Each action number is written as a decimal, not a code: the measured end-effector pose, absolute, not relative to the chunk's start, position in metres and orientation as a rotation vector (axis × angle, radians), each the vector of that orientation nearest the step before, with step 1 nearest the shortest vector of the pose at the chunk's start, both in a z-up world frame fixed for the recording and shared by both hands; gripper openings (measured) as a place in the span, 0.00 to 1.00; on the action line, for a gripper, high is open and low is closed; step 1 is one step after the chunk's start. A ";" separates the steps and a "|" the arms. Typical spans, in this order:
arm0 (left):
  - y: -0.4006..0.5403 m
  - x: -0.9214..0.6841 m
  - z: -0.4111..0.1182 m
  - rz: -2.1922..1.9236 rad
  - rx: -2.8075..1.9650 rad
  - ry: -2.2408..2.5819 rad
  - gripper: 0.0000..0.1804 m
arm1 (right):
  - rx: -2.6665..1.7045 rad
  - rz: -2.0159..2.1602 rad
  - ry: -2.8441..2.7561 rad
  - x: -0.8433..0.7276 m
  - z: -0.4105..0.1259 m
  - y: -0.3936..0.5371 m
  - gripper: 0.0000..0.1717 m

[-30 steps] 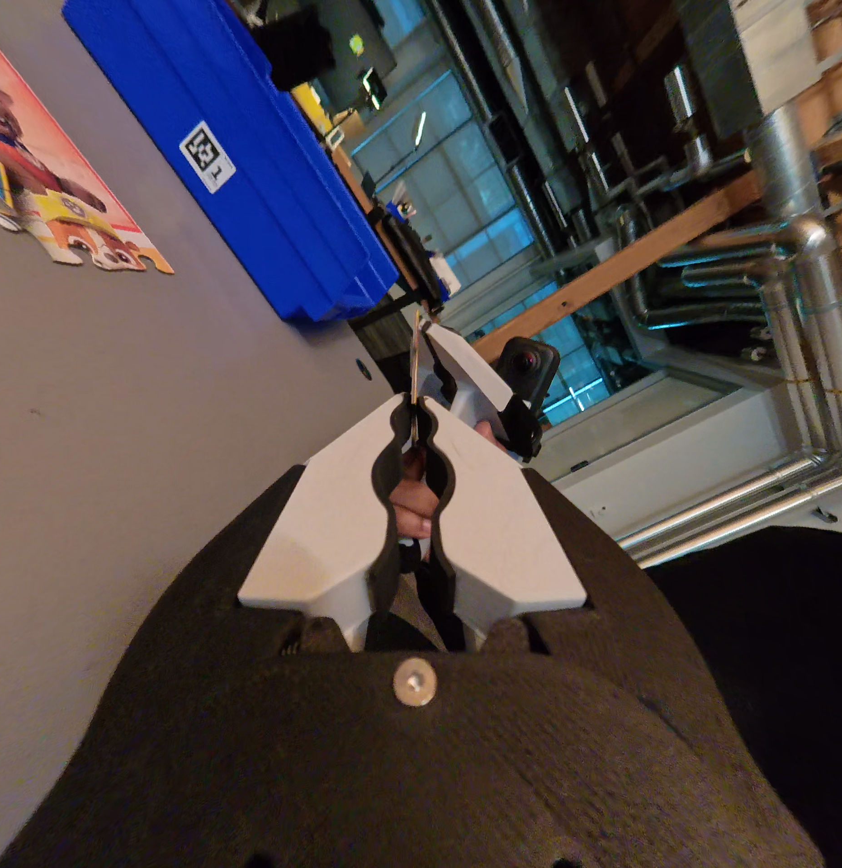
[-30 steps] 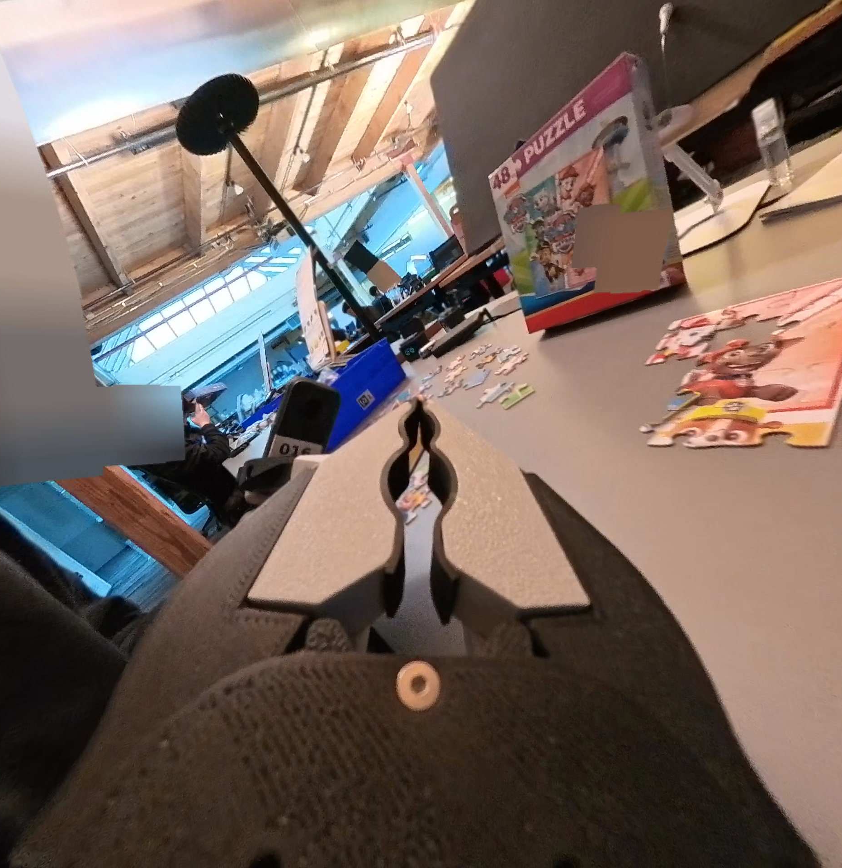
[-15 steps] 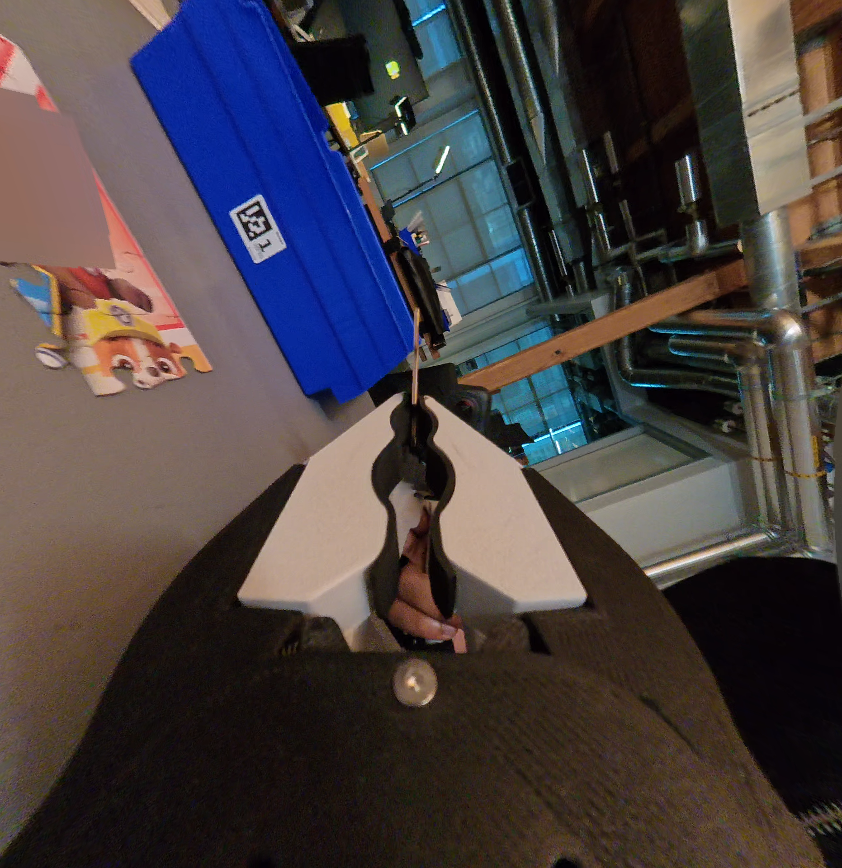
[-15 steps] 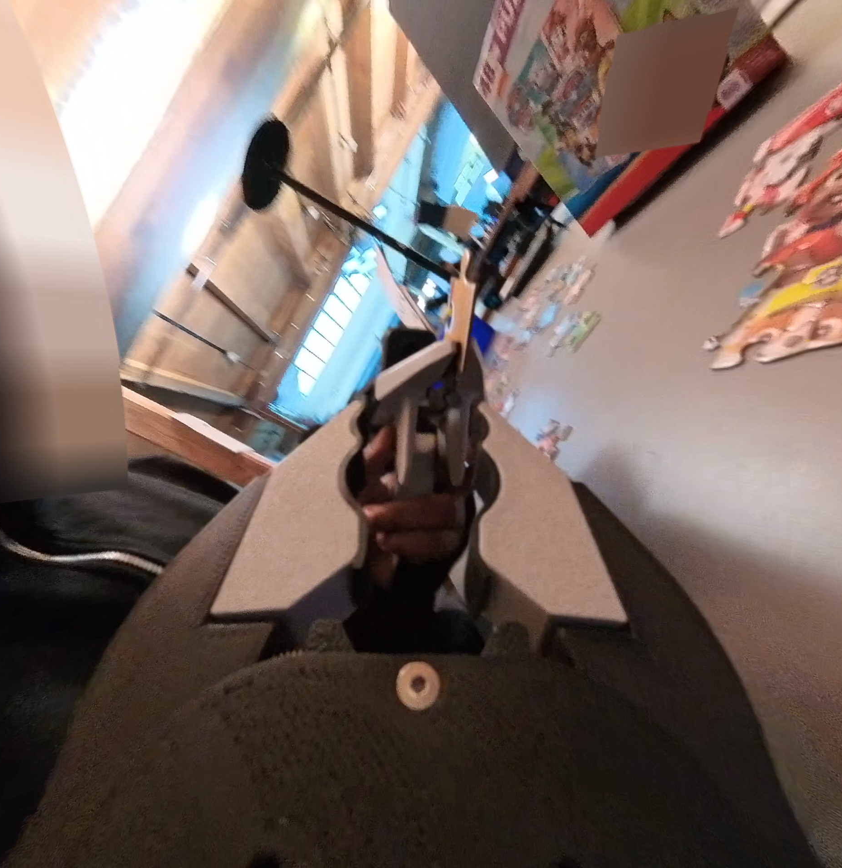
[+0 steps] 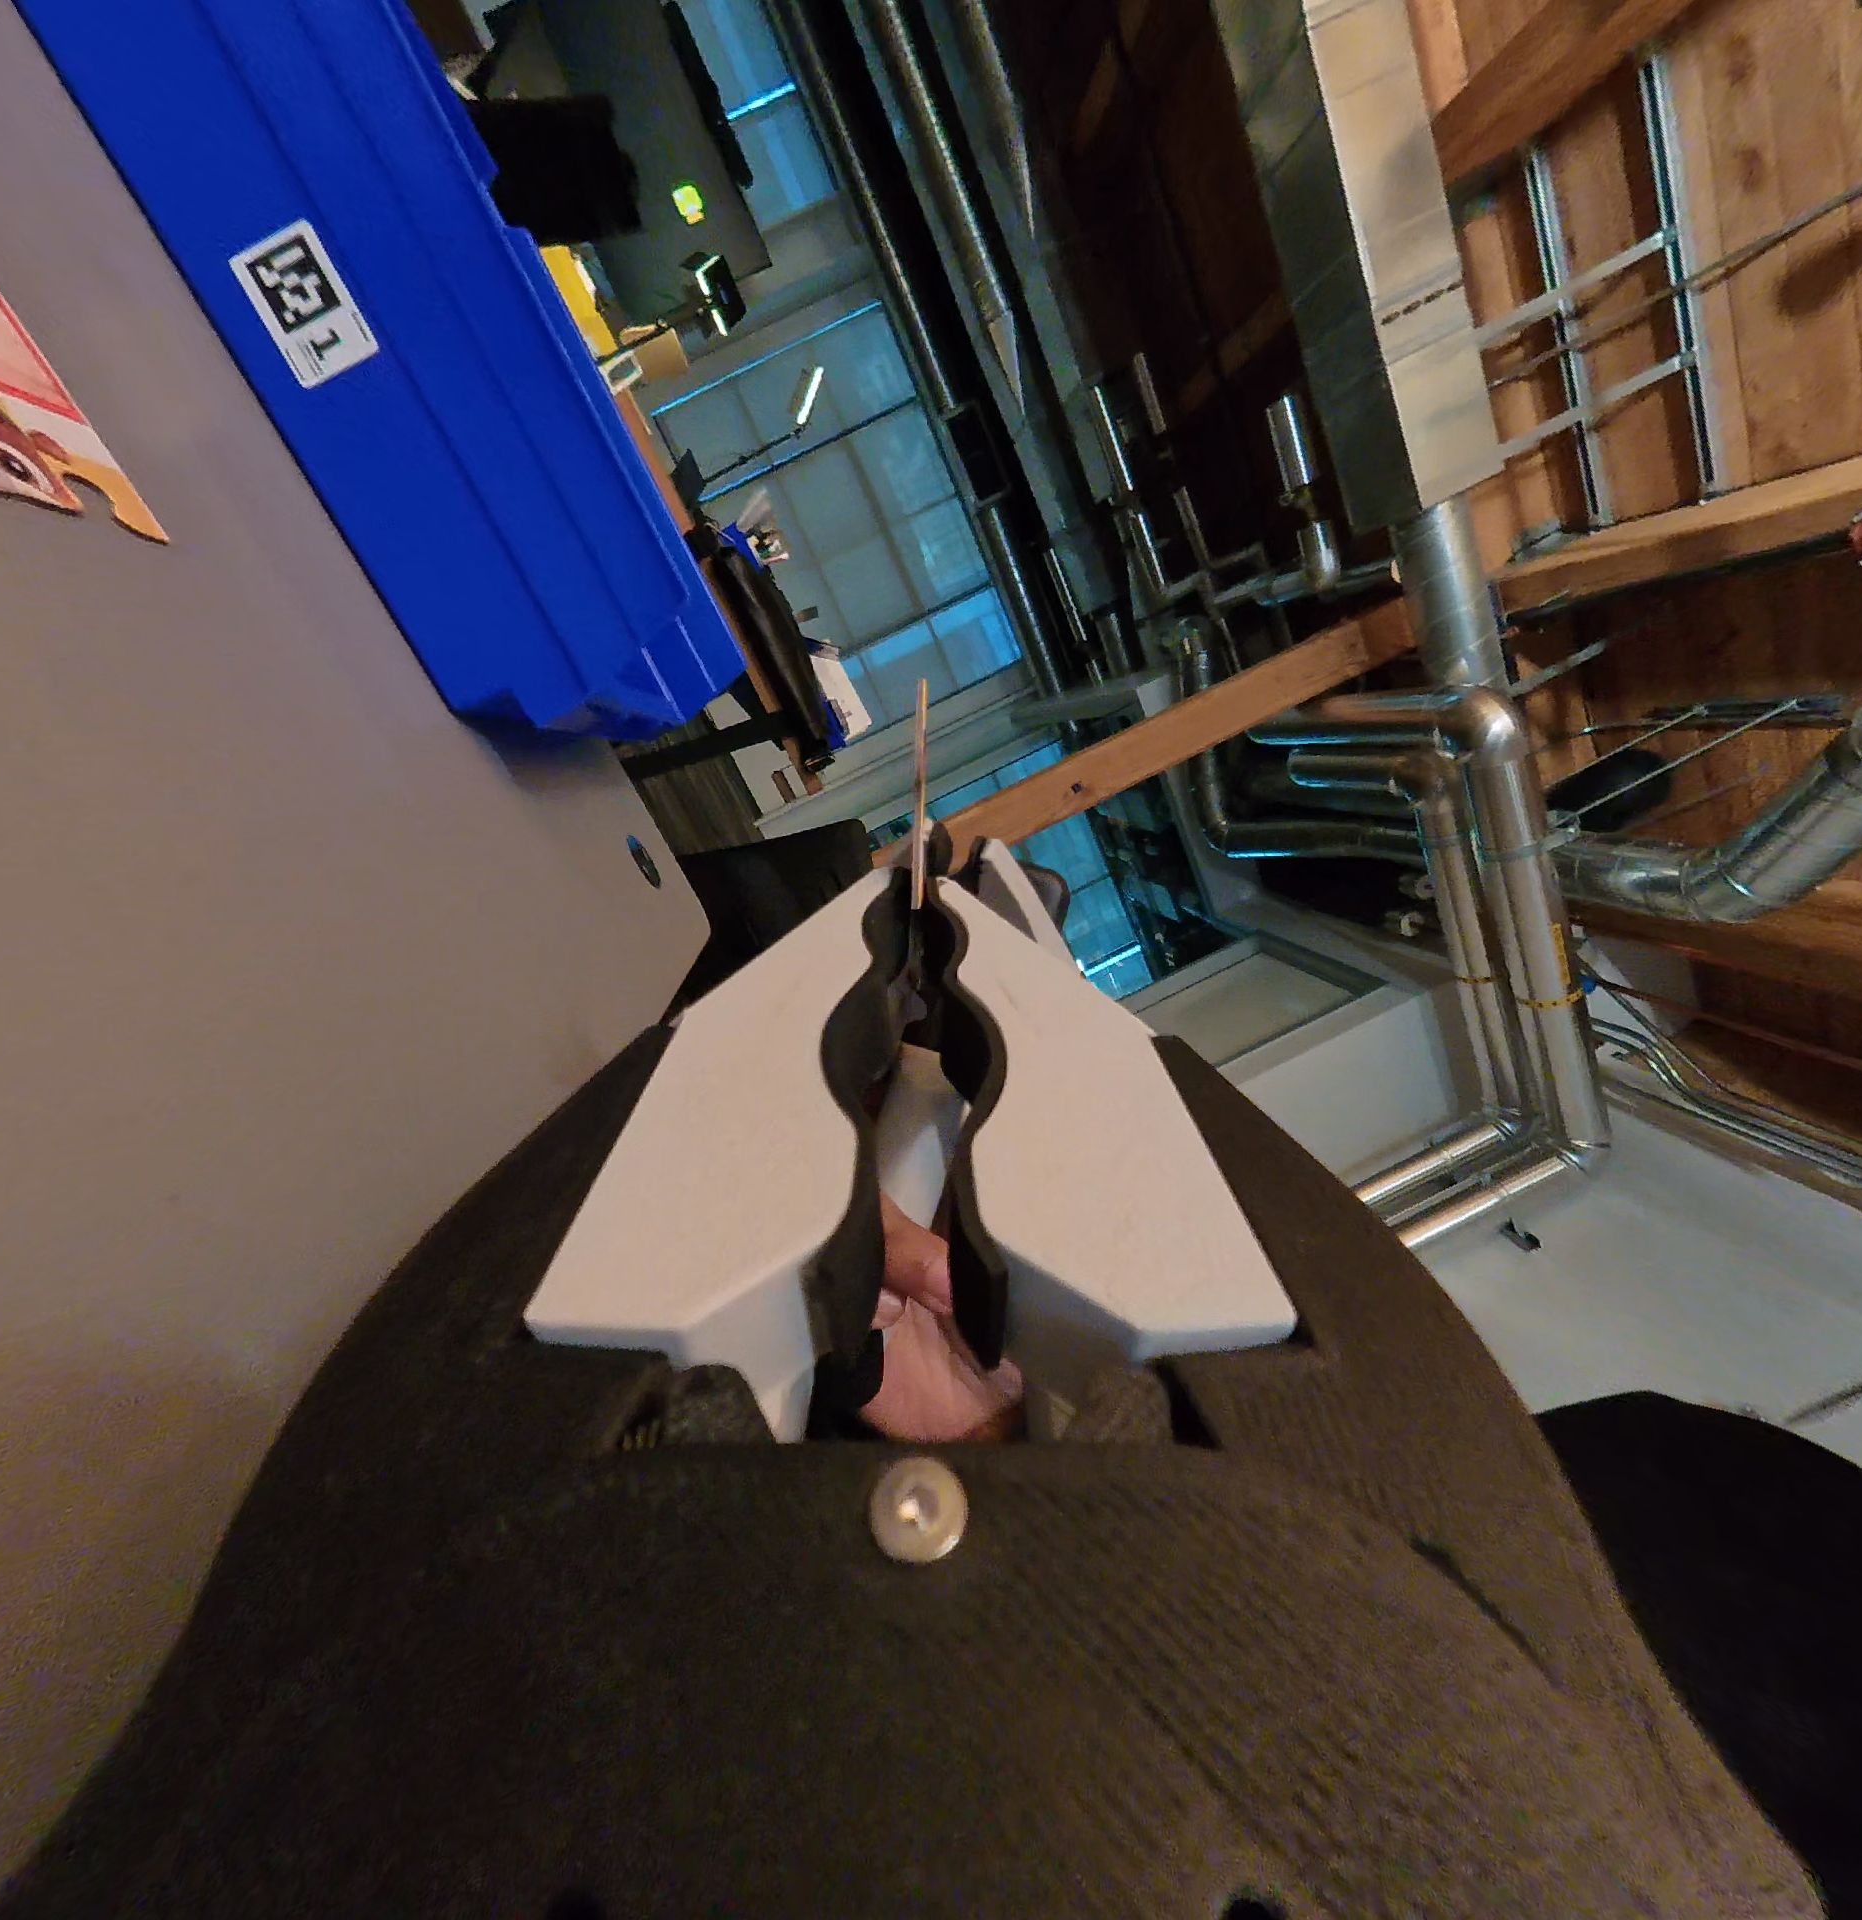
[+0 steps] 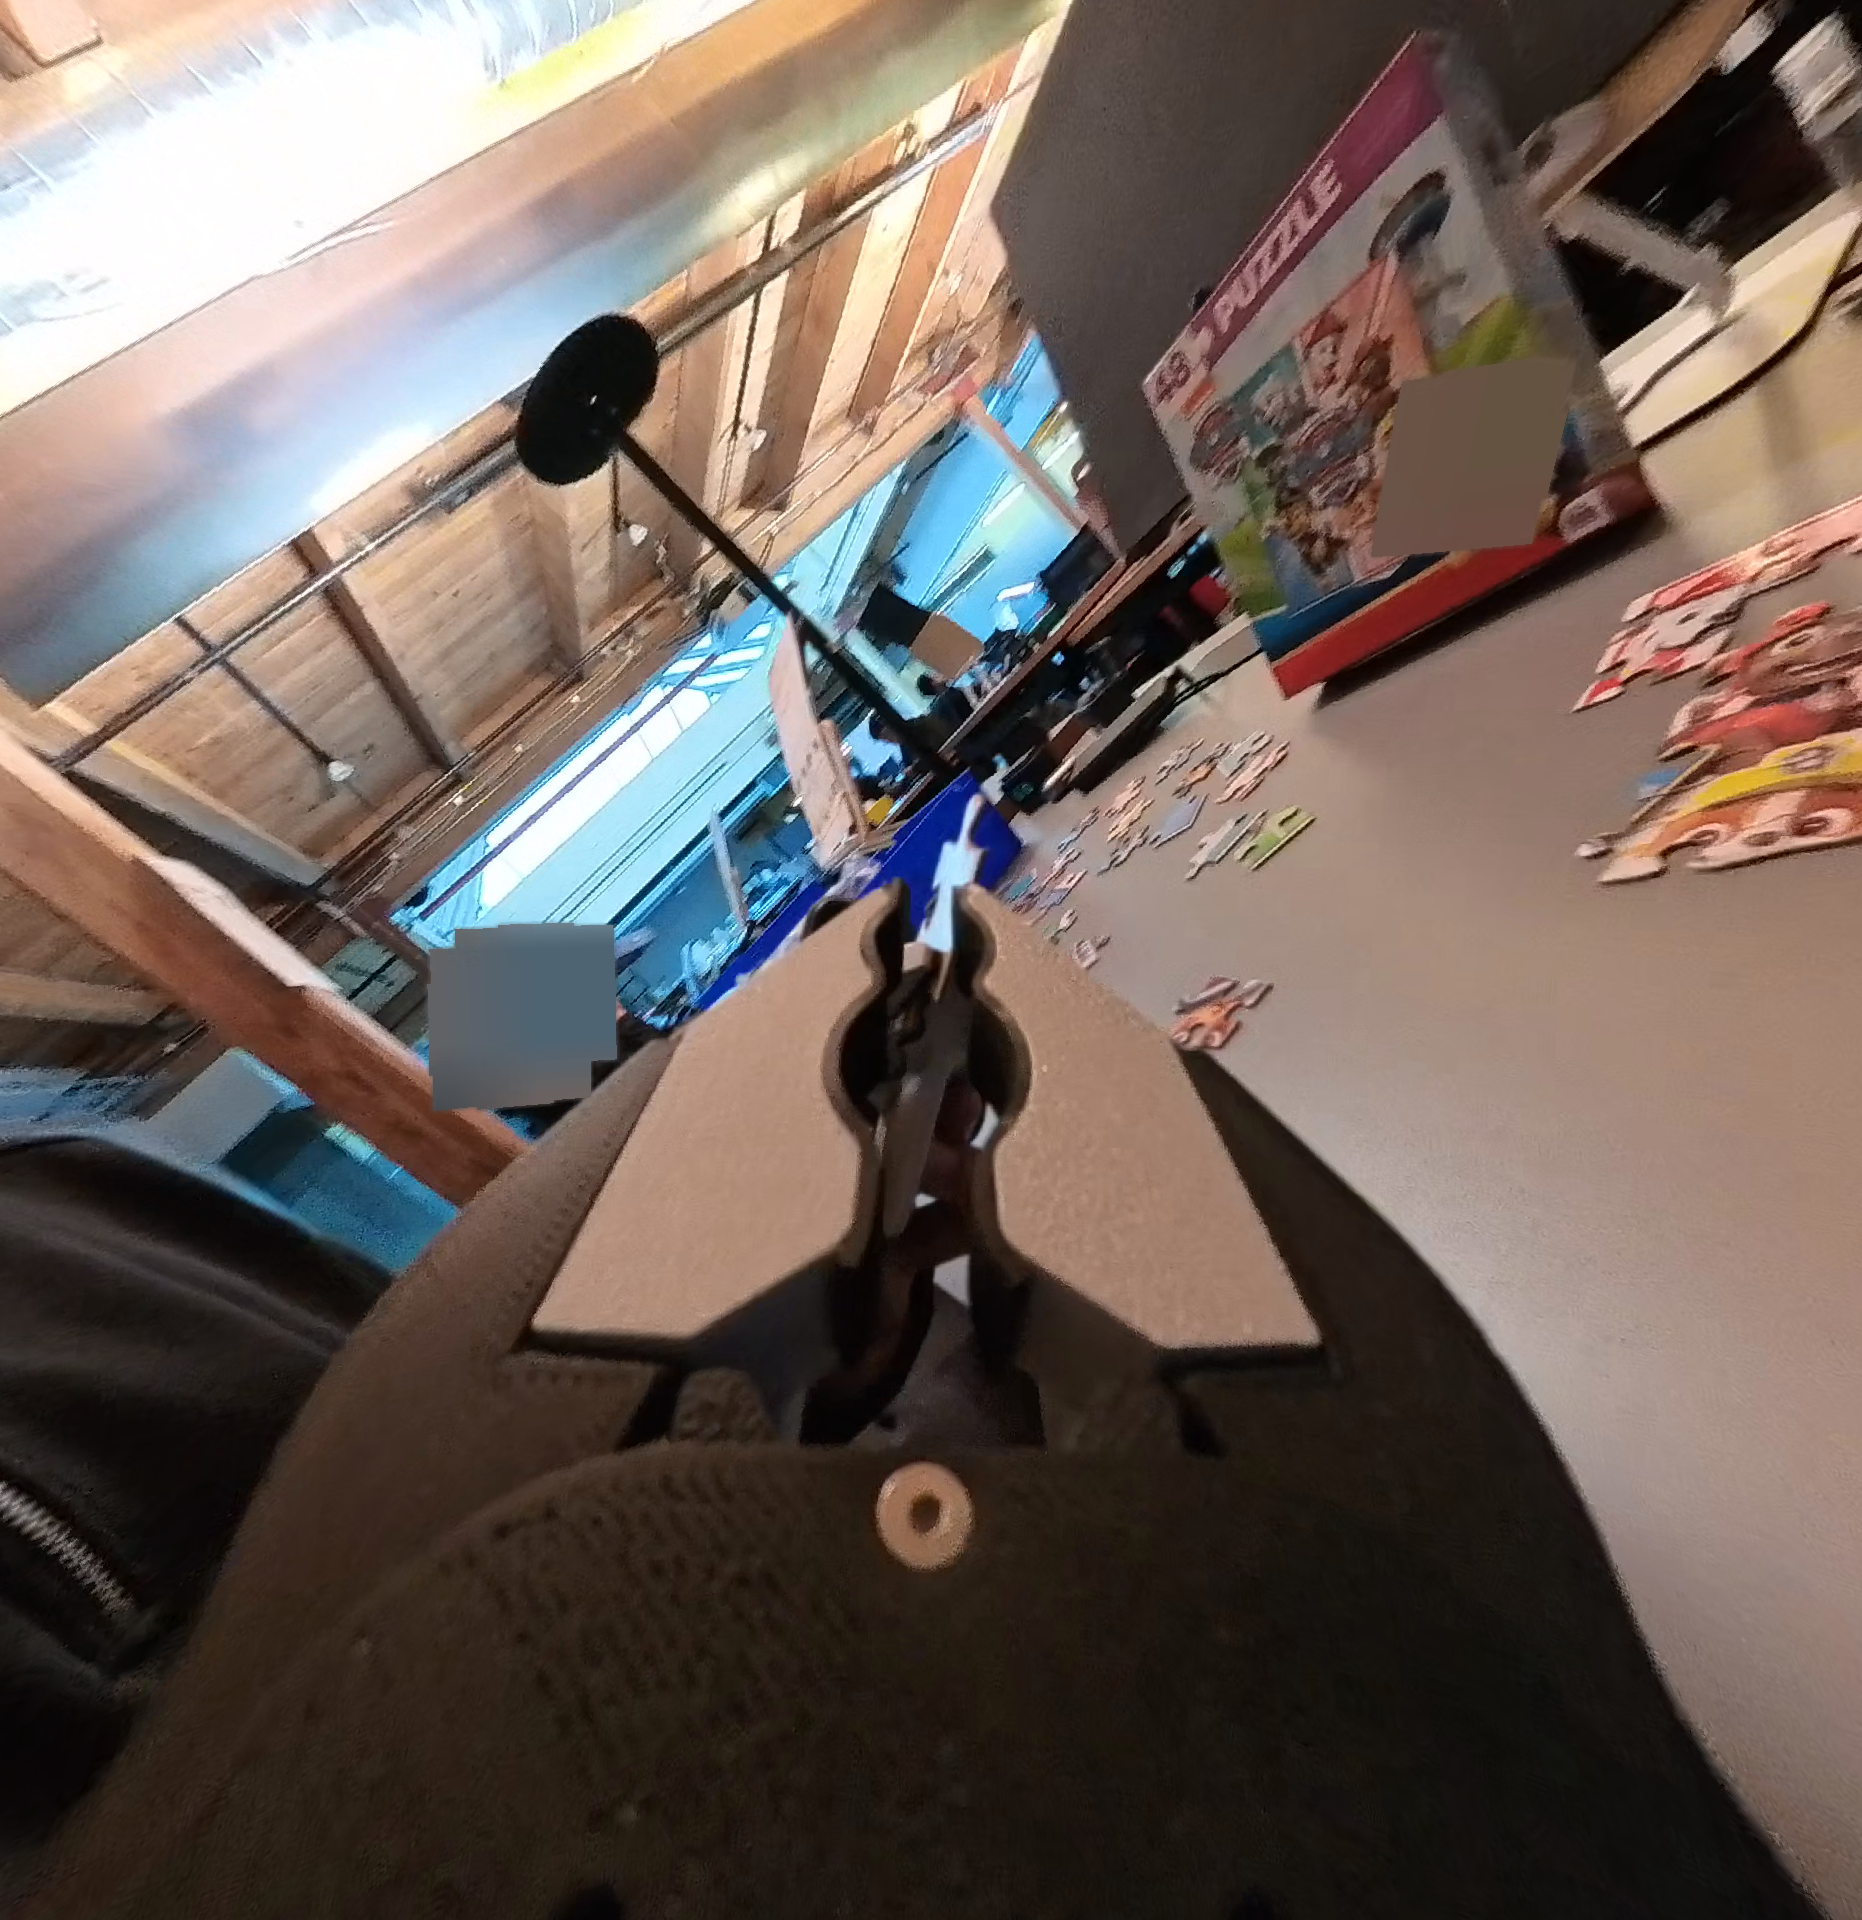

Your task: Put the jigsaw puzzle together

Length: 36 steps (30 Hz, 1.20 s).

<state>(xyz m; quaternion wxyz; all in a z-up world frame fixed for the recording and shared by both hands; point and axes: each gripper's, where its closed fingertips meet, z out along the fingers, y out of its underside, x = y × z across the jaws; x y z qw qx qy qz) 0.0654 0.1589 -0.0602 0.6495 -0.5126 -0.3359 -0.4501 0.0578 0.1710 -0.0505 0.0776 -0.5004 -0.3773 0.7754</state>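
L gripper [image 5: 919,902] is clamped on a thin puzzle piece [image 5: 920,769], seen edge-on, its picture hidden. R gripper [image 6: 942,906] is nipped on the same piece, pale back [image 6: 956,873] shown; contact blurred. Assembled puzzle [image 6: 1758,758] is cut off at frame edge; box [image 6: 1405,416] partly masked.

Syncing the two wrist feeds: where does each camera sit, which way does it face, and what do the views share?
Left wrist view: behind the left gripper, rolled sideways, facing along the grey table past the blue bin to ceiling pipes; its fingers pinch a puzzle piece edge-on.
Right wrist view: behind the right gripper, tilted, facing loose puzzle pieces and the puzzle box; a dark sleeve shows.
Shared: table, bin, assembled puzzle, held piece.
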 end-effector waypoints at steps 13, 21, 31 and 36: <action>0.200 0.063 -0.088 -1.047 -1.426 -0.731 0.12 | -1.606 2.198 -1.083 0.041 -0.065 0.215 0.00; 0.205 -0.032 -0.117 -0.324 -1.990 -0.564 0.21 | -1.714 1.585 -1.555 -0.011 -0.101 0.251 0.00; 0.235 -0.045 -0.164 -0.313 -2.252 -0.467 0.21 | -1.997 1.407 -1.679 -0.045 -0.166 0.254 0.00; 0.233 -0.053 -0.167 -0.262 -2.238 -0.519 0.21 | -1.927 1.234 -1.701 -0.047 -0.175 0.264 0.03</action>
